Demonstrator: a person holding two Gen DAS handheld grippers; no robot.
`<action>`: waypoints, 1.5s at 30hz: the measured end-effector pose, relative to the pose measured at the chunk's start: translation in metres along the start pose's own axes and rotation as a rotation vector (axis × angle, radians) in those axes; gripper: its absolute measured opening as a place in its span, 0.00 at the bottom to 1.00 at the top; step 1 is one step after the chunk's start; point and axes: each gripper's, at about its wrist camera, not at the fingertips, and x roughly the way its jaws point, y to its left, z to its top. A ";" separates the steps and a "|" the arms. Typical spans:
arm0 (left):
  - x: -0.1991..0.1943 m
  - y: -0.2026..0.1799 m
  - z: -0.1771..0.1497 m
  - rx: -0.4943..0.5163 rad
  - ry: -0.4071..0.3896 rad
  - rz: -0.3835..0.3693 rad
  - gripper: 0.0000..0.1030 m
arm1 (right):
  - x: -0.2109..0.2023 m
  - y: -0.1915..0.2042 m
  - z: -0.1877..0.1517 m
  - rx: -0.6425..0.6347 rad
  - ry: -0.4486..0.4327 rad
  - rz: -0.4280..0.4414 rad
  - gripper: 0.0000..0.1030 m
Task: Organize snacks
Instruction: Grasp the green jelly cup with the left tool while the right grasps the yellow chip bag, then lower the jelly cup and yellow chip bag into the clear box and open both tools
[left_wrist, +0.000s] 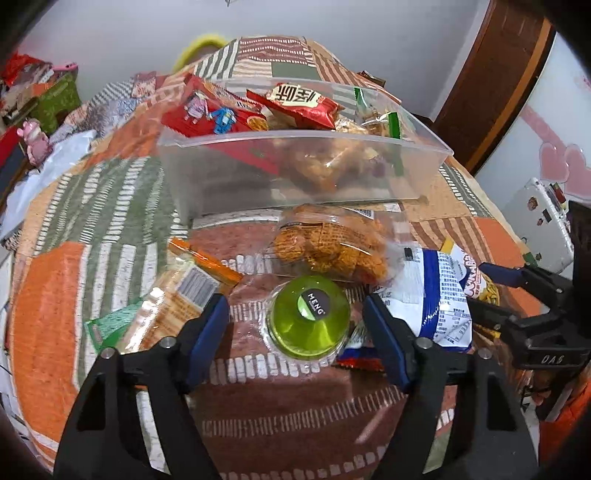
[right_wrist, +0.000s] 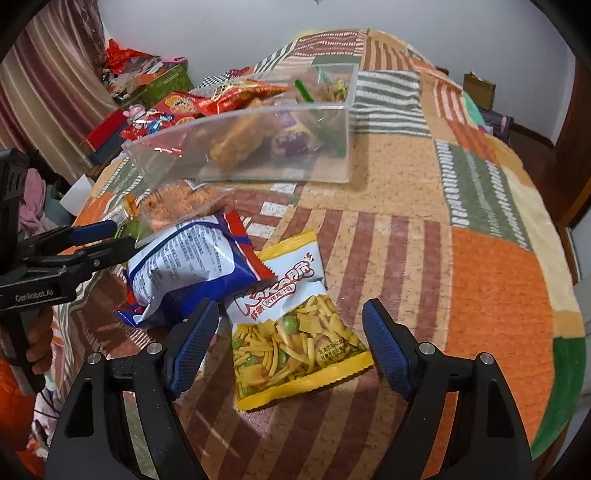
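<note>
A clear plastic bin (left_wrist: 424, 146) (right_wrist: 347, 147) stands on the patchwork blanket and holds several snack packs, among them a red bag (left_wrist: 299, 105). My left gripper (left_wrist: 295, 314) is open, its blue pads either side of a green jelly cup (left_wrist: 310, 317) lying on the blanket. A clear bag of orange crisps (left_wrist: 332, 247) lies between the cup and the bin. My right gripper (right_wrist: 290, 321) is open over a yellow-and-white snack bag (right_wrist: 291, 328). A blue-and-white bag (right_wrist: 192, 266) (left_wrist: 439, 295) lies just left of it.
An orange cracker pack (left_wrist: 184, 291) and a green wrapper (left_wrist: 110, 325) lie left of the left gripper. Boxes and red bags (right_wrist: 140, 74) pile up at the bed's far left. The blanket (right_wrist: 480, 277) stretches to the right. A white case (left_wrist: 539, 221) stands beside the bed.
</note>
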 end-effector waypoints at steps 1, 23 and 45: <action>0.002 0.001 0.000 -0.003 0.005 0.000 0.68 | 0.001 0.000 0.000 -0.005 -0.002 0.001 0.76; 0.009 0.006 -0.008 -0.009 -0.008 -0.009 0.46 | -0.002 -0.003 -0.010 -0.033 -0.032 -0.036 0.43; -0.062 -0.003 0.024 0.013 -0.186 -0.032 0.46 | -0.044 -0.015 0.026 0.043 -0.193 -0.029 0.32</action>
